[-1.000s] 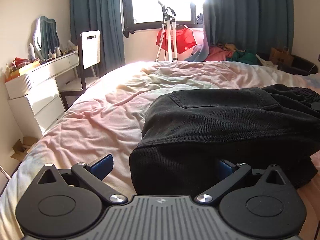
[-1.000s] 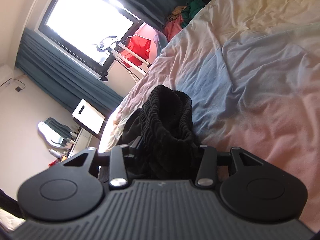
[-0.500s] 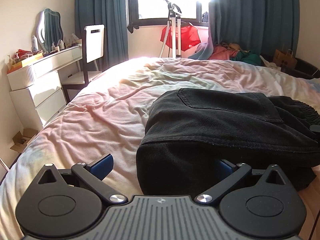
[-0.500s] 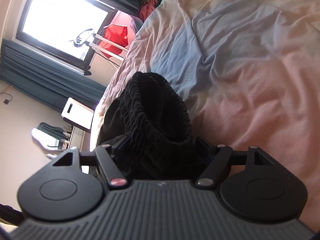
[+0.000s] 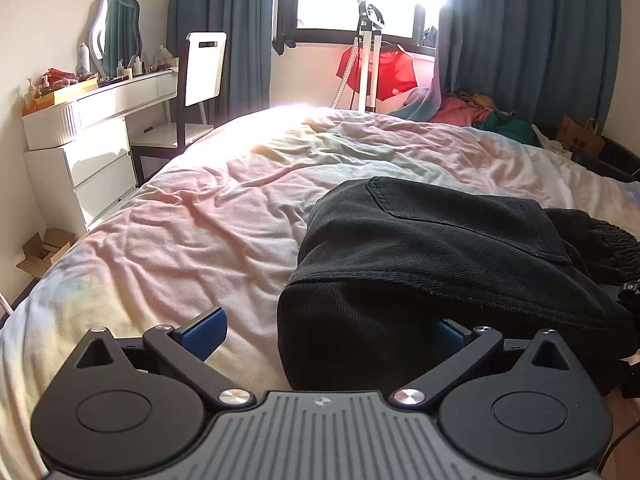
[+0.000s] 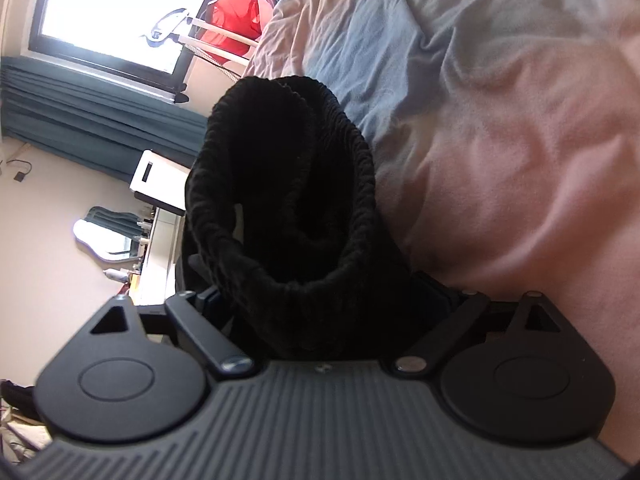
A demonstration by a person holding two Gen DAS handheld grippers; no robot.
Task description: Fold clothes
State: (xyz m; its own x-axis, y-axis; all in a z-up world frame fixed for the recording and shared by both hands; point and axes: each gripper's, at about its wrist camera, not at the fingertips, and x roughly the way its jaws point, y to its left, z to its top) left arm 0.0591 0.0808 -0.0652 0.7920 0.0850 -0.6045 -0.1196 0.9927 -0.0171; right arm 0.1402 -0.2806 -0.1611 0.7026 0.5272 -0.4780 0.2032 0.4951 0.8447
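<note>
The folded black garment (image 5: 440, 264) lies on the bed (image 5: 192, 240), lower right of the left view. The left gripper (image 5: 324, 328) has wide fingers. The right gripper (image 6: 320, 300) is spread wide around its ribbed waistband (image 6: 280, 208).

Left gripper (image 5: 326, 330) jaws wide apart (right gripper (image 6: 320, 300) likewise), both low.

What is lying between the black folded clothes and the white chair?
Only rumpled bedsheet lies between the black clothes and white chair, seen in the left wrist view.
</note>
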